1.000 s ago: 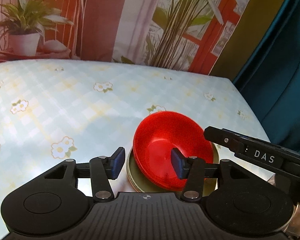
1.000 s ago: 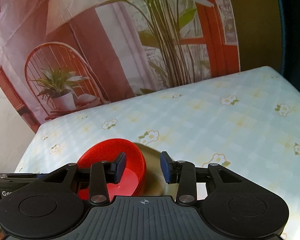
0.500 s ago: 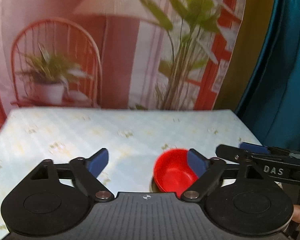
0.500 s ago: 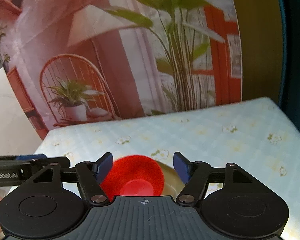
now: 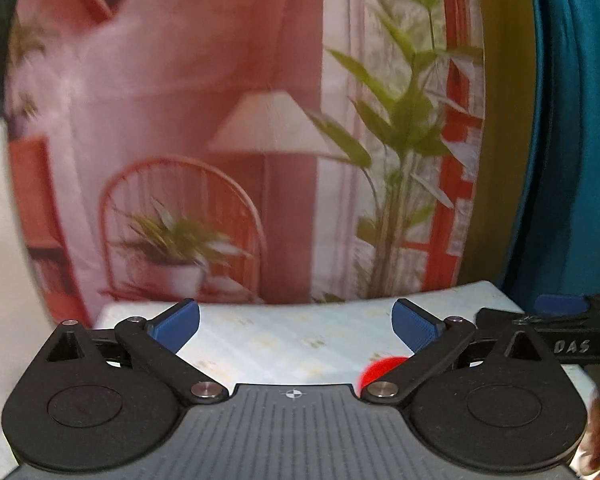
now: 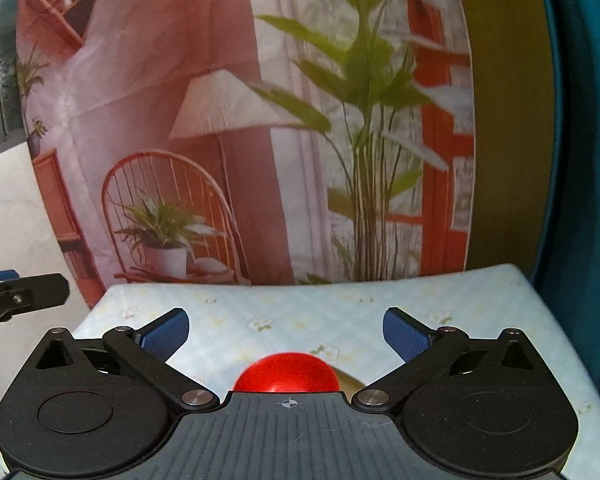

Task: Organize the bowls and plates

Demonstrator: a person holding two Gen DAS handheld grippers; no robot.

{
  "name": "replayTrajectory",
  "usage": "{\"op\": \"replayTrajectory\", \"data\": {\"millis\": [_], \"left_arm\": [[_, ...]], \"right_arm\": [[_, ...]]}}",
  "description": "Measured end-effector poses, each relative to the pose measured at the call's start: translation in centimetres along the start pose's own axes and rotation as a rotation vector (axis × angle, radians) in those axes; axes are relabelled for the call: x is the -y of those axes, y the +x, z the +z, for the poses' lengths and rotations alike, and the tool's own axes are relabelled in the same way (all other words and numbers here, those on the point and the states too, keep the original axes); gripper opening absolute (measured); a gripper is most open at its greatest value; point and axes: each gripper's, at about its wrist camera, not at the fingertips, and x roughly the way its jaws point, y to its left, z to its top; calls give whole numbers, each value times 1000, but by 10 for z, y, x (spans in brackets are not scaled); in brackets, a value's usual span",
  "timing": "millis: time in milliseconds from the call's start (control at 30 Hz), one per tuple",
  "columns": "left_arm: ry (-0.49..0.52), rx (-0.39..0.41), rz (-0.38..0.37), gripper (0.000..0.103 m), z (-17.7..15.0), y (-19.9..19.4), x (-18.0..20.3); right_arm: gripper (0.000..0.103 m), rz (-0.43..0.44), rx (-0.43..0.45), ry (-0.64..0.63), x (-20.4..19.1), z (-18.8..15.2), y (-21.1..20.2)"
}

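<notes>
Both tongs (image 5: 296, 326) (image 6: 286, 334) just spread wide, empty, above red bowl (image 6: 287, 372)

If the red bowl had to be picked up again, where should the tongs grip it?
Probably the rim of the red bowl, approached from above with one finger inside and one outside. It sits mouth-up on a plate, leaving its thin upper edge exposed.

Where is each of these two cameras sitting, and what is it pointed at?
Left wrist: sits on the left gripper, looking past its open blue fingers over the table to the printed backdrop; the right gripper shows at right.
Right wrist: sits on the right gripper, facing likewise; the left gripper shows at left.
Shared: red bowl, table, backdrop.
</notes>
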Motion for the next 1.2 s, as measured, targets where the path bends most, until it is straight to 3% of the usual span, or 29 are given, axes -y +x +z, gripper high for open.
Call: {"op": "replayTrajectory", "data": {"millis": [167,533,833,1200], "left_arm": [[59,70,86,103,9,-40,2],[39,115,60,103,13,-111,-9],[-3,102,76,103,-5,-128,-12],[-10,83,75,103,-17,-131,-12]], "right_arm": [[103,10,54,-14,-12,11,-31],[103,22,140,-52,-36,17,-99],[103,-8,147,-67,-48,5,-136],[103,-25,87,-63,-45,-17,-138]]}}
